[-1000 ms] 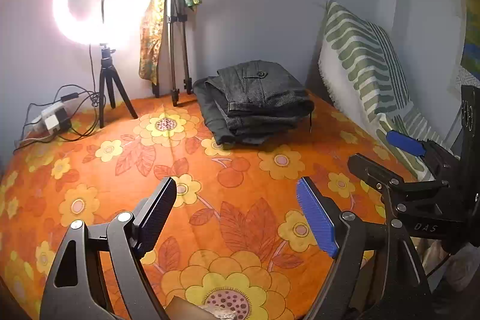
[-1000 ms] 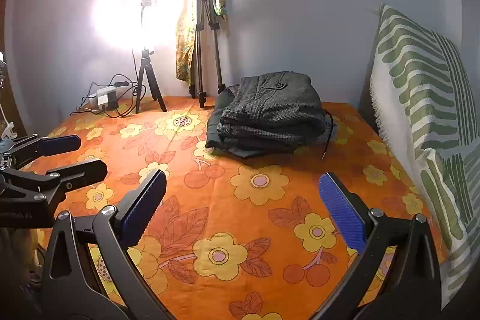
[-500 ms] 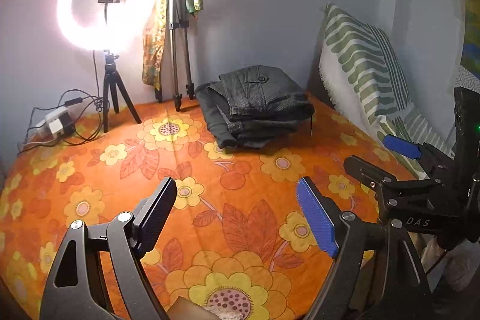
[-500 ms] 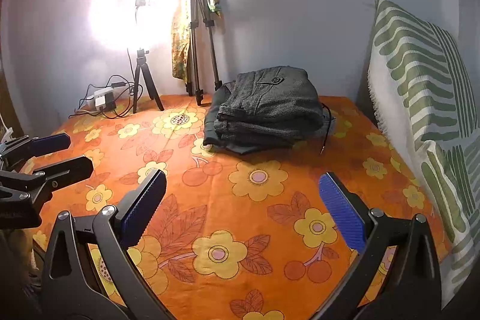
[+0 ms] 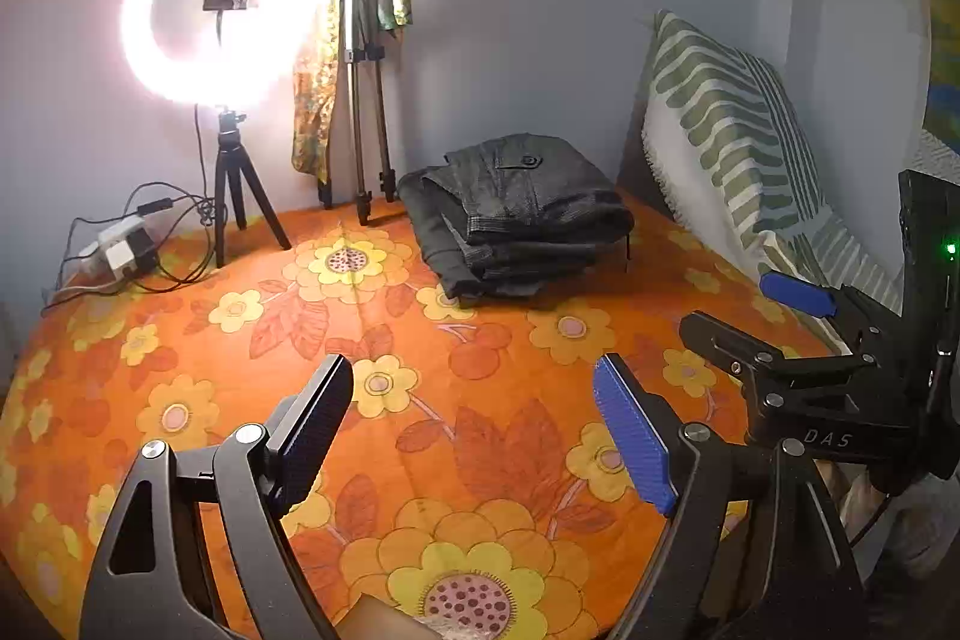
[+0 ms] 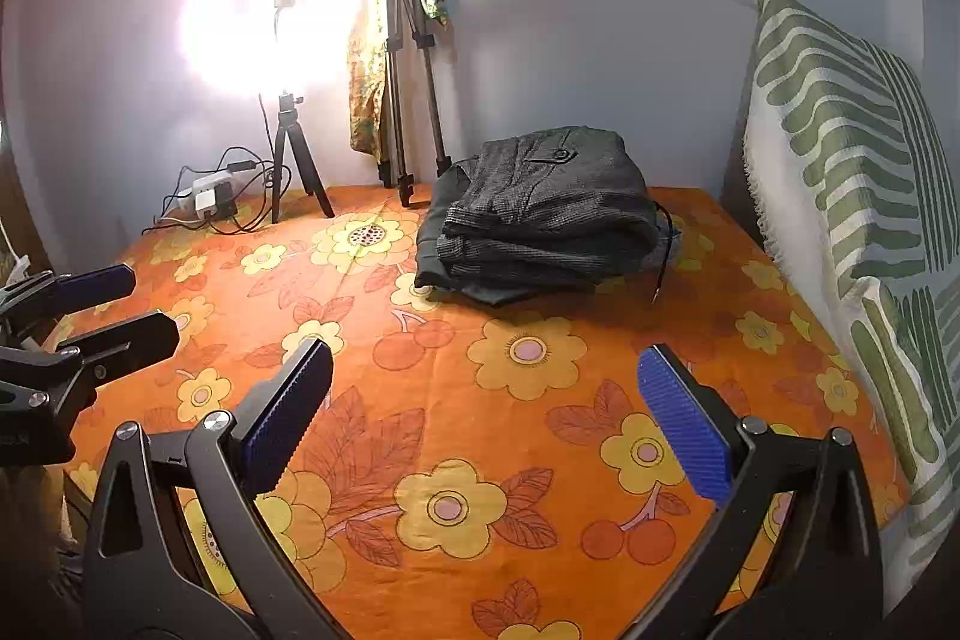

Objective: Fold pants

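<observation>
Two tongs: the left tongs [image 5: 474, 424] and the right tongs [image 6: 486, 415] are both seen with jaws spread wide and nothing held between them.
Tongs position: both are held low over the near part of the bed, well apart from the garment; each is caught at the edge of the other's view.
Pants location: the pants [image 6: 543, 214] are found at the far end of the bed [image 6: 516, 436], near the wall, between the tall tripod [image 6: 402, 58] and the striped pillow [image 6: 852, 196].
Pants condition: a compact stack of several layers is shown, with a buttoned back pocket on top.
Progress: the folding is judged essentially done, since no leg is left trailing; only a thin dark cord is seen hanging off the right side of the bundle.
Remaining: at most a small tidy of the lower edge, which sticks out slightly at the near left corner, is thought to be left.
Long axis: the bundle is laid roughly across the bed, left to right in both views.
Facing: the rounded fold edges are turned toward the pillow side, and the pocket end is set toward the wall.
Surroundings: a lit ring light [image 5: 222, 10] on a small stand is placed at the far left.
</observation>
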